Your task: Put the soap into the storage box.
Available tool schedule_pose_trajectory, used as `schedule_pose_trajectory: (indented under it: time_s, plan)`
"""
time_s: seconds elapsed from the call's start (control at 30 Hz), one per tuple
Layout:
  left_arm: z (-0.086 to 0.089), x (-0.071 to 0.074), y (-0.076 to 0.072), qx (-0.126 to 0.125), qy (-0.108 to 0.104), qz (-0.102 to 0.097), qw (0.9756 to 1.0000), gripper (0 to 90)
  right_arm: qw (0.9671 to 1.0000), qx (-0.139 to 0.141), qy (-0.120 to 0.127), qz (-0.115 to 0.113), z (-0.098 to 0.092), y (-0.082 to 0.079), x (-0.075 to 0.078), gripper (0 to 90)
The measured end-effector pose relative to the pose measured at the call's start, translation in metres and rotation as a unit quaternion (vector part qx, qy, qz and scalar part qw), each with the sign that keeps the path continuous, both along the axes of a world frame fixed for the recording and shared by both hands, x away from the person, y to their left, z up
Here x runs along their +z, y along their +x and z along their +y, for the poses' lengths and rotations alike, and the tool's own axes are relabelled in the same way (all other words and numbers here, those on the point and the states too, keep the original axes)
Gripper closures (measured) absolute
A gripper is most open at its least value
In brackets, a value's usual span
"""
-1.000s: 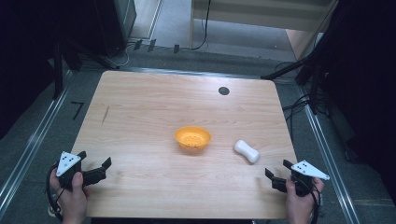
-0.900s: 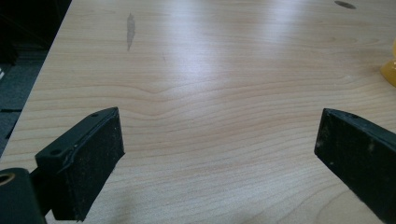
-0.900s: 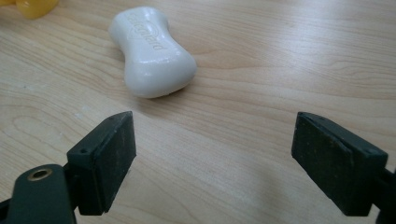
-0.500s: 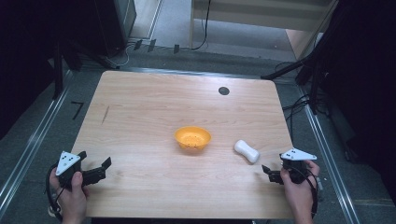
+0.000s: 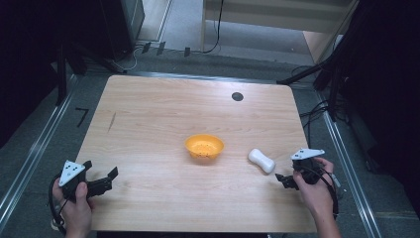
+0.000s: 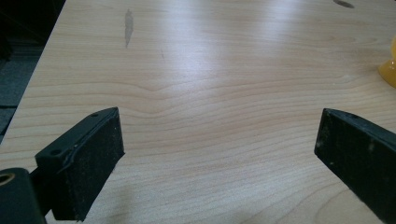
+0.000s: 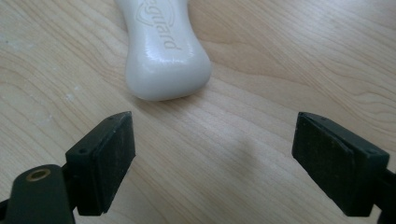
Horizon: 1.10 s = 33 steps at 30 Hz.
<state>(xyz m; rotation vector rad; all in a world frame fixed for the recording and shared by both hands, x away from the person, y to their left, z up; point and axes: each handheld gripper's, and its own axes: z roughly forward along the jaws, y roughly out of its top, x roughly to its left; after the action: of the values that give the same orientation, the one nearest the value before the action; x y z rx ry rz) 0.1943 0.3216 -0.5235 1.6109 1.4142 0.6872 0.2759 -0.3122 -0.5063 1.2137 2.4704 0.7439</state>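
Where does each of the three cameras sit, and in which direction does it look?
High view: above the person's side, looking forward and down on the table; both hands, the left gripper and the right gripper show.
Left gripper view: rides on the left gripper, looking along its open jaws over bare wood towards the orange bowl.
Right gripper view: rides on the right gripper, looking between its open jaws at the white soap bar.
Shared: the high view also shows the bowl and the soap bar.

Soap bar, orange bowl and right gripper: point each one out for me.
Soap bar (image 7: pixel 164 56): right gripper view, its embossed top face.
Orange bowl (image 5: pixel 204 147): high view, its inner floor.
Right gripper (image 5: pixel 284 181): high view, between its open jaws.
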Motion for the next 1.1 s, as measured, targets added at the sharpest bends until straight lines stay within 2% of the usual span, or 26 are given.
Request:
schedule_pose_trajectory:
  time_s: [0.07, 0.17, 0.33, 0.43, 0.53, 0.57, 0.67, 0.73, 0.87, 1.1]
  plan:
    - [0.0, 0.0, 0.0, 0.0, 0.0, 0.001, 1.0, 1.6, 1.0, 0.007, -0.006, 0.004, 0.001, 0.002, 0.0, 13.7]
    - [0.0, 0.0, 0.0, 0.0, 0.0, 0.0, 1.0, 1.6, 0.9992, 0.017, -0.027, 0.025, 0.008, 0.008, 0.002, 13.3]
    - [0.0, 0.0, 0.0, 0.0, -0.001, 0.0, 1.0, 1.6, 0.9984, 0.026, -0.036, 0.034, 0.013, 0.015, 0.005, 12.9]
    - [0.0, 0.0, 0.0, 0.0, -0.002, 0.001, 1.0, 1.6, 0.997, 0.033, -0.053, 0.046, 0.017, 0.021, 0.008, 12.6]
    - [0.0, 0.0, 0.0, 0.0, -0.002, 0.001, 1.0, 1.6, 0.9966, 0.036, -0.055, 0.049, 0.019, 0.024, 0.009, 12.6]
    - [0.0, 0.0, 0.0, 0.0, -0.002, 0.001, 1.0, 1.6, 0.9956, 0.041, -0.066, 0.052, 0.021, 0.028, 0.012, 12.6]
    - [0.0, 0.0, 0.0, 0.0, -0.003, 0.001, 1.0, 1.6, 0.9944, 0.045, -0.077, 0.056, 0.024, 0.03, 0.014, 12.3]
    - [0.0, 0.0, 0.0, 0.0, -0.002, 0.002, 1.0, 1.6, 0.9922, 0.054, -0.095, 0.06, 0.029, 0.034, 0.017, 11.2]
    - [0.0, 0.0, 0.0, 0.0, -0.003, 0.002, 1.0, 1.6, 0.9908, 0.061, -0.101, 0.066, 0.033, 0.037, 0.019, 10.3]
    - [0.0, 0.0, 0.001, 0.0, -0.005, 0.002, 1.0, 1.6, 0.9869, 0.074, -0.103, 0.1, 0.044, 0.045, 0.018, 8.4]
